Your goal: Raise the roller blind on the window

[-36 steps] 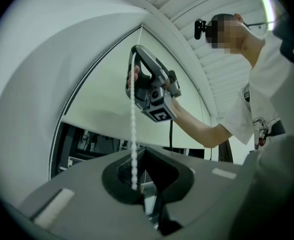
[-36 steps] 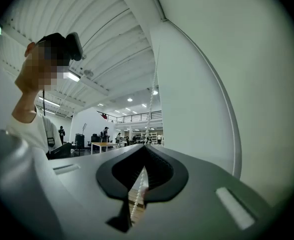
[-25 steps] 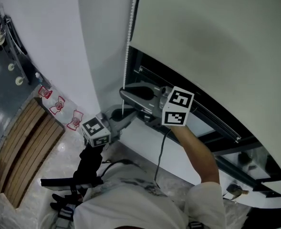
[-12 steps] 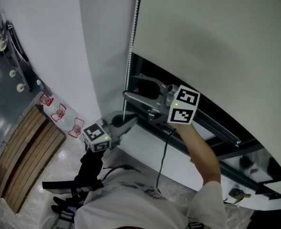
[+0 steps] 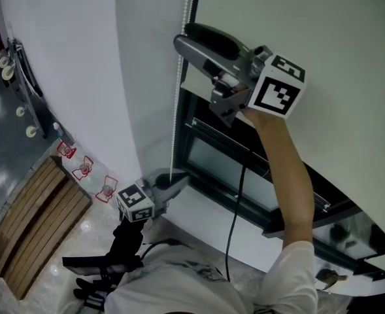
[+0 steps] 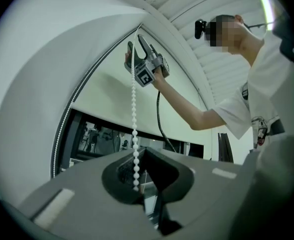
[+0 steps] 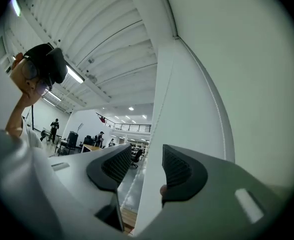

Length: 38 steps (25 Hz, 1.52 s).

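— Room around the white bead chain (image 5: 174,123): how much?

— Plenty on its left, where the plain white wall (image 5: 68,57) runs bare. Right of the chain the dark window frame (image 5: 244,188) starts almost at once, with the white sill (image 5: 199,218) under it. Along the chain itself, the stretch between the two grippers hangs straight with nothing against it.

— And the edges?

— The pale cream fabric roller blind (image 5: 310,31) ends at a straight bottom hem just right of the chain, slanting away to the right across the glass. Below that hem the panes are uncovered.

— Where are the grippers?

— The left gripper (image 5: 179,180) is low on the chain, near the sill, with its jaws pinched together on the beads; its own view shows the chain running down into the closed pads. The right gripper (image 5: 182,35) is high on the chain, in front of the blind's lower left corner. Its jaws stand apart, and its own view shows a clear gap between the ribbed pads with the chain passing through it.

— How does the blind look?

— Smooth, flat, no creases. It covers the upper part of the window, right of the chain.
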### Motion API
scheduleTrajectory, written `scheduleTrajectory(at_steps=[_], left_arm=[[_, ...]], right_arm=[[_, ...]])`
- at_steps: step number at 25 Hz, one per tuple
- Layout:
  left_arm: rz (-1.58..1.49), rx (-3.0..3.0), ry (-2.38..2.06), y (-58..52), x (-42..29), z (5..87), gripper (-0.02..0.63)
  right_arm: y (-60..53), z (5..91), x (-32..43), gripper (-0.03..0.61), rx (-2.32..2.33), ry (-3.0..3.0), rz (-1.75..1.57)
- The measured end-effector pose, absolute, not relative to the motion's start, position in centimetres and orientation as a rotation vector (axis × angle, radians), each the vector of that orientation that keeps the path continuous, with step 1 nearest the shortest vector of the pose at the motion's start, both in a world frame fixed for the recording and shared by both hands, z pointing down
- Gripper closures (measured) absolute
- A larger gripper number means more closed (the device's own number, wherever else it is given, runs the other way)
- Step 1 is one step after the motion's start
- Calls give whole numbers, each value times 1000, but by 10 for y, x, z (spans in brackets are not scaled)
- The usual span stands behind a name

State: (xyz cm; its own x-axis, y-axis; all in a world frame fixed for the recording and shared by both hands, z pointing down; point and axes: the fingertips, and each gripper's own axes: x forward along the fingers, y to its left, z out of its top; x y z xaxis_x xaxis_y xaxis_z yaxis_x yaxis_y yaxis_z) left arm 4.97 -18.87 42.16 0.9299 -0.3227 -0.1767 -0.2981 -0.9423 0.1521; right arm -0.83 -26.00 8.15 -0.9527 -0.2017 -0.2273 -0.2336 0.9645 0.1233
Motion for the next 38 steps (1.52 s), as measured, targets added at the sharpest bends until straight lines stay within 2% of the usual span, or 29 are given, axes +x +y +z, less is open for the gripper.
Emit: scheduleTrajectory(at_steps=[4, 6, 13, 29, 31, 34, 37, 38], left_arm=[[-296, 2957, -489, -190, 48, 423, 615], [-299, 2957, -492, -191, 48, 422, 615], [-301, 2957, -495, -191, 47, 422, 615], [-299, 2963, -494, -190, 48, 424, 615], [-302, 2962, -496, -191, 47, 425, 615], [-297, 2958, -499, -191, 46, 425, 615], [-298, 2959, -495, -190, 47, 425, 615], [-298, 2960, -492, -190, 47, 425, 615]], right_arm=[[-265, 47, -11, 424, -323, 2885, 275], [-266, 35, -12, 456, -317, 2872, 286], [-264, 23, -20, 482, -316, 2875, 301], [-278, 22, -29, 502, -303, 2888, 152], [-281, 22, -25, 565, -323, 2874, 138], [-280, 21, -21, 560, -314, 2863, 138], [-278, 21, -23, 510, -296, 2871, 151], [-278, 21, -23, 511, -296, 2871, 152]])
